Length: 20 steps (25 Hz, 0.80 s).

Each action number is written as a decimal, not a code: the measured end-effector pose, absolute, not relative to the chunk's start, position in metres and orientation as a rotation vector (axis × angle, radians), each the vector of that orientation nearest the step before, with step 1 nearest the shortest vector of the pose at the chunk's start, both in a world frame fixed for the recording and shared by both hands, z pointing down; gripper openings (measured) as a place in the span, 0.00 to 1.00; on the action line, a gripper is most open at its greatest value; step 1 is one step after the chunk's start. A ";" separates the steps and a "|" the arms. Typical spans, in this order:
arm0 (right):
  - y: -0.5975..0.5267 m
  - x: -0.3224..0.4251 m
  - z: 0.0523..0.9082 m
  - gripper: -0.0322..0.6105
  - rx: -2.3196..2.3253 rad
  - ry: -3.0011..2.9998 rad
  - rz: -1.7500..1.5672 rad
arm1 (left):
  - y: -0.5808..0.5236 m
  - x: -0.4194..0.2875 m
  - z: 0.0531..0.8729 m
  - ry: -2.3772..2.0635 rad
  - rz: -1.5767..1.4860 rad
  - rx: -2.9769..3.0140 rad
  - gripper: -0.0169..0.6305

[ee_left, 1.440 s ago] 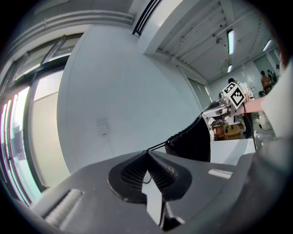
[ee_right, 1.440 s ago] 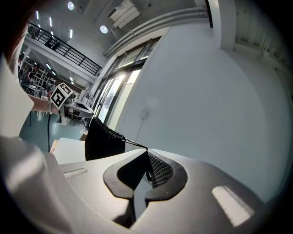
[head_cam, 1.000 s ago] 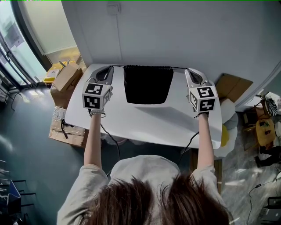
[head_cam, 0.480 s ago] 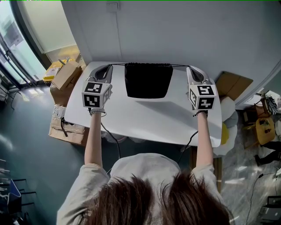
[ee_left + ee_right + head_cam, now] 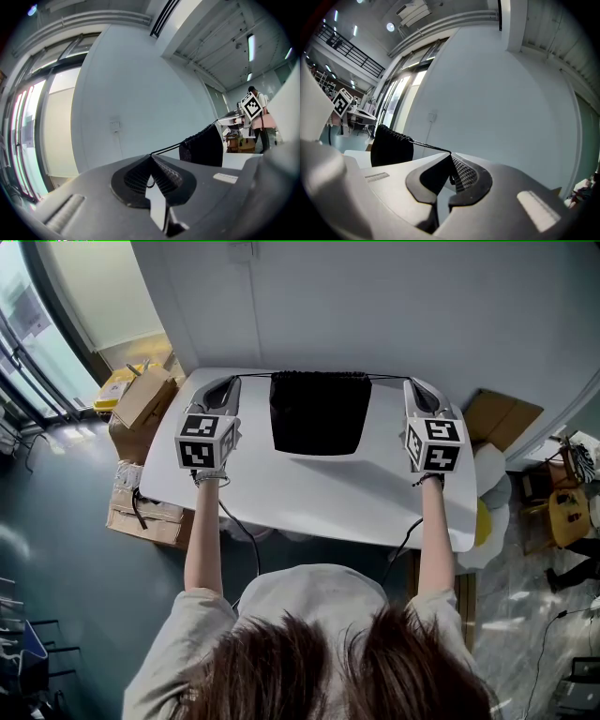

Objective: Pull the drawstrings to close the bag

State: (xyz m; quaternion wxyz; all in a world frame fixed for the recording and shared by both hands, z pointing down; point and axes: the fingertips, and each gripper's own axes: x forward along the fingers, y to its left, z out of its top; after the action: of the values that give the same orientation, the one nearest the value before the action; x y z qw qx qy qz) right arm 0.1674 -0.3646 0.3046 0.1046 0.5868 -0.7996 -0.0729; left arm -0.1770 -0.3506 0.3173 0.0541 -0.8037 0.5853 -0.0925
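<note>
A black drawstring bag hangs between the two grippers over the far side of the white table, its top edge gathered. A thin black drawstring runs taut from the bag's left top corner to my left gripper, which is shut on it. The other drawstring runs taut to my right gripper, also shut on it. In the left gripper view the drawstring leaves the closed pads toward the bag. In the right gripper view the drawstring leads to the bag.
A grey wall rises right behind the table. Cardboard boxes lie on the floor at the left, and more boxes and yellow things at the right. Cables hang from both grippers to the person.
The bag's top has drawn slightly narrower and the bag sits a little higher. Both grippers have edged apart only slightly, still shut on the strings.
</note>
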 end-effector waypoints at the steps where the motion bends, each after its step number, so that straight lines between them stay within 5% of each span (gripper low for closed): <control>1: -0.365 0.168 0.305 0.07 1.735 -2.358 -0.212 | -0.350 -0.178 0.318 1.780 -0.281 -2.441 0.02; 20: -0.364 0.177 0.302 0.07 1.884 -2.380 -0.098 | -0.349 -0.183 0.320 1.832 -0.248 -2.431 0.02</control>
State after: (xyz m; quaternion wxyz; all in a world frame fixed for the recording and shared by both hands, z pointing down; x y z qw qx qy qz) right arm 0.1774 -0.3637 0.3024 0.0522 0.6196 -0.7826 -0.0324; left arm -0.1833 -0.3490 0.3200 0.0437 -0.7952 0.5993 -0.0811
